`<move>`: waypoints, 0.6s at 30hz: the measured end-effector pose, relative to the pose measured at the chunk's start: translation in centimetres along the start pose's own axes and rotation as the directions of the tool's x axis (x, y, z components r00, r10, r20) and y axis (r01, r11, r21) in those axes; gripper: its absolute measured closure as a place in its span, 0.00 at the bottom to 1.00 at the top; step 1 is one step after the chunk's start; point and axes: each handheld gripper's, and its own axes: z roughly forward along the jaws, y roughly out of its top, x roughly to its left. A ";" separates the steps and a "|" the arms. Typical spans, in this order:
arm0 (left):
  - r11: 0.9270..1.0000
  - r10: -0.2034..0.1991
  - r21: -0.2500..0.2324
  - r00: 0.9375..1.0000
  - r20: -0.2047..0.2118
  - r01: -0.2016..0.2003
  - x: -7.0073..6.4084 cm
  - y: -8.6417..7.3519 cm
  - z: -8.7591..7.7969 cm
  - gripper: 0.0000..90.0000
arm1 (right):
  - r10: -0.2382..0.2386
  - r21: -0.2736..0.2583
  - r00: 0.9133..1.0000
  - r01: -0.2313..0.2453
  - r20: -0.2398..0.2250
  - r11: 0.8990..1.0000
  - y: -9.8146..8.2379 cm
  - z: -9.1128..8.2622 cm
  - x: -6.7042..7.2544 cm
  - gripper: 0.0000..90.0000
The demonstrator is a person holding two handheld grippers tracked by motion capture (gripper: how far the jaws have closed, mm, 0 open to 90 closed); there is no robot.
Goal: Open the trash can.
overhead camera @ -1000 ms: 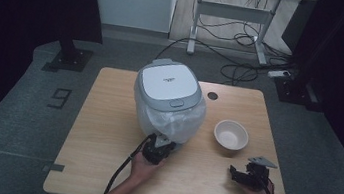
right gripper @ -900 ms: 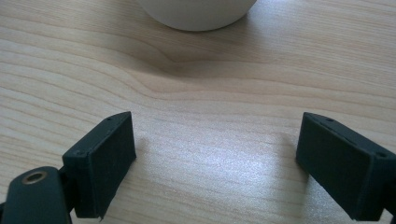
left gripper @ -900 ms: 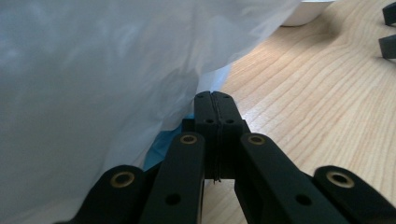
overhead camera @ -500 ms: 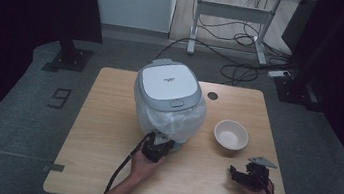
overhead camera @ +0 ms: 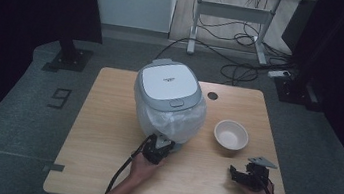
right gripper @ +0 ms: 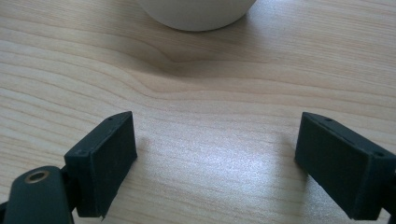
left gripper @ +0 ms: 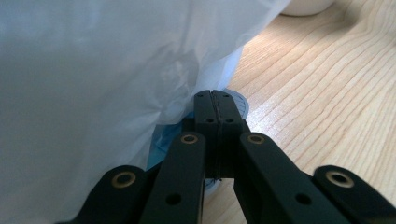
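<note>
While a rice cooker (overhead camera: 169,92) wrapped in a clear plastic bag (overhead camera: 176,123) sits mid-worktop (overhead camera: 101,118), the left gripper (overhead camera: 159,148) presses fully closed jaws against the bag's lower front edge. Near the white bowl (overhead camera: 231,135), the right gripper (overhead camera: 244,176) rests with jaws wide apart, empty.

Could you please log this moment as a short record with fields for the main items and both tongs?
surface: wooden table
appliance: rice cooker, lid down, translucent plastic bag around its lower body
bowl: empty bowl, right of the cooker, standing apart
left tongs: jaws shut, tips at the bag's lower edge by the cooker's base
right tongs: jaws open, nothing between them, pointing toward the bowl
</note>
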 end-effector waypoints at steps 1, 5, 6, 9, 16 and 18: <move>1.000 0.001 0.001 1.000 0.001 -0.001 0.0 0.0 0.0 1.00 | 0.000 0.000 1.000 0.000 0.000 1.000 0.0 0.0 0.0 0.13; 1.000 -0.009 0.005 1.000 0.012 0.009 0.1 0.0 0.0 1.00 | 0.000 0.000 1.000 0.000 0.000 1.000 0.0 0.0 0.0 0.13; 1.000 -0.010 0.006 1.000 0.013 0.010 0.2 0.0 0.1 1.00 | -0.001 -0.001 1.000 0.001 0.001 1.000 0.0 0.0 0.0 0.13; 1.000 -0.007 0.010 1.000 0.014 0.007 0.2 0.0 0.1 1.00 | 0.000 -0.001 1.000 0.000 0.001 1.000 0.0 0.0 0.0 0.13; 1.000 0.004 0.031 1.000 0.013 -0.004 0.1 -0.1 0.3 1.00 | 0.001 -0.001 1.000 -0.001 0.001 1.000 0.0 0.0 0.0 0.13; 0.998 0.021 0.051 1.000 0.008 -0.021 -0.1 -0.2 0.6 1.00 | 0.001 -0.001 1.000 -0.001 0.002 1.000 0.0 0.0 0.0 0.13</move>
